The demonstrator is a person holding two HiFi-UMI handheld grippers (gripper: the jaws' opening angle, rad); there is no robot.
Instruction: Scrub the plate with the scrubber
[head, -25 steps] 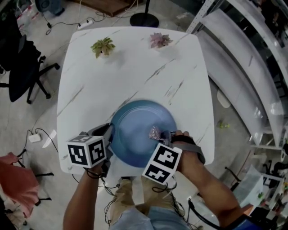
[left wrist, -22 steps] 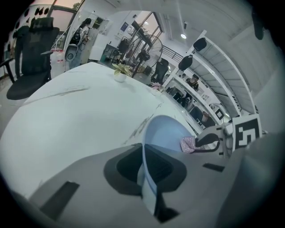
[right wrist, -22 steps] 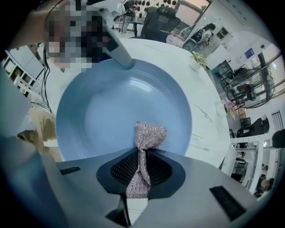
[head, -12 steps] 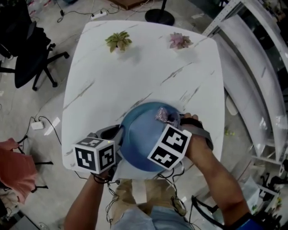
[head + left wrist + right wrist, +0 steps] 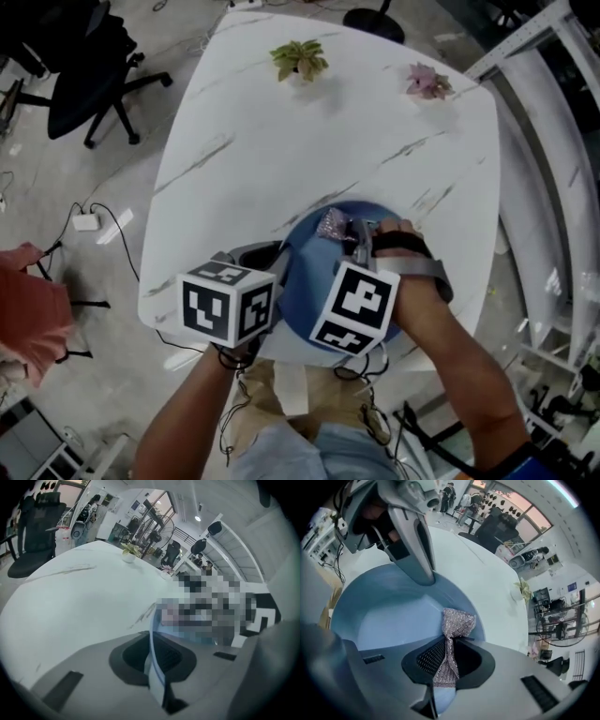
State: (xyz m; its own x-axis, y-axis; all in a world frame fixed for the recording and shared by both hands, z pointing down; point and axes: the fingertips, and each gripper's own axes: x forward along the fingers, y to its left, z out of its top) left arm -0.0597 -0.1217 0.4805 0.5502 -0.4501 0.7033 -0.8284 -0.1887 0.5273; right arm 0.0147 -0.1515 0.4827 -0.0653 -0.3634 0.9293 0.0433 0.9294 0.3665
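A blue plate lies at the near edge of the white marble table. My left gripper is shut on the plate's left rim, and the rim shows edge-on between its pads. A silvery mesh scrubber is pinched in my right gripper, which is shut on it. In the right gripper view the scrubber presses on the plate near its far rim. There my right gripper faces the left gripper across the plate.
Two small potted plants stand at the table's far edge. A black office chair is on the floor to the left, with a cable and adapter nearby. Metal shelving runs along the right.
My right gripper has carried the scrubber from the middle of the plate to its far rim. The left gripper has kept its hold on the rim. The head camera has shifted.
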